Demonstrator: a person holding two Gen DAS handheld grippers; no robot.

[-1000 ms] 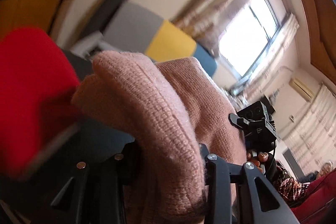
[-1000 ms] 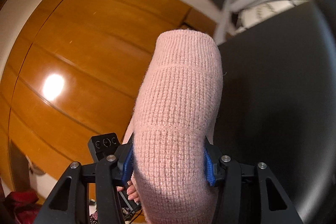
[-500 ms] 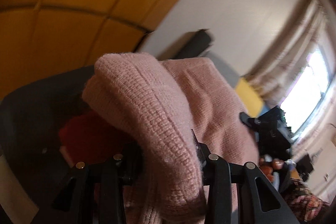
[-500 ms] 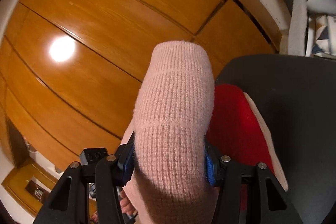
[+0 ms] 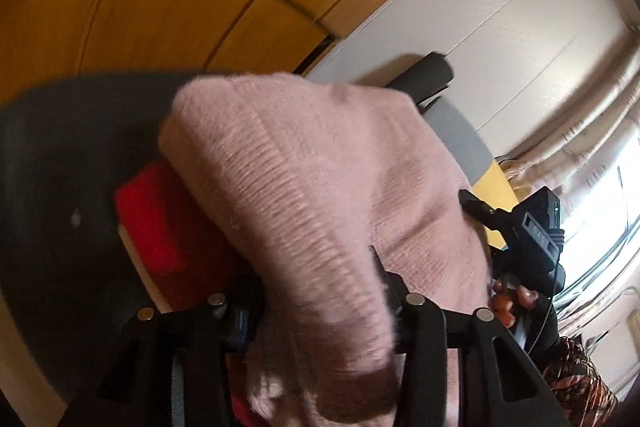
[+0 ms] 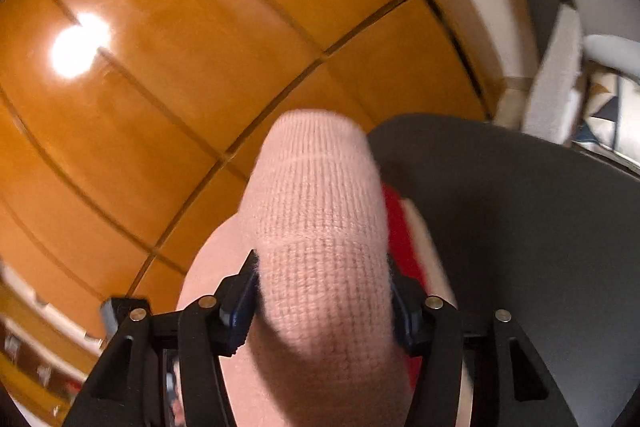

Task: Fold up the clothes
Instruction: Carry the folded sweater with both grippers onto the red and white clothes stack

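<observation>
Pink sweater is bunched between both grippers' just-loosening jaws, left gripper and right gripper, above the red garment on the dark surface; it should be released squarely on top.

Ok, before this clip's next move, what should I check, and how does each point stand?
1. Pink knit sits between the right gripper jaws, which have just been opening: ok.
2. The same holds for the left gripper: ok.
3. Red garment lies on the dark surface: ok.
4. Knit squared over the red garment: cannot tell.
5. Knit's fold tidy: cannot tell, as its bulk is hidden.
</observation>
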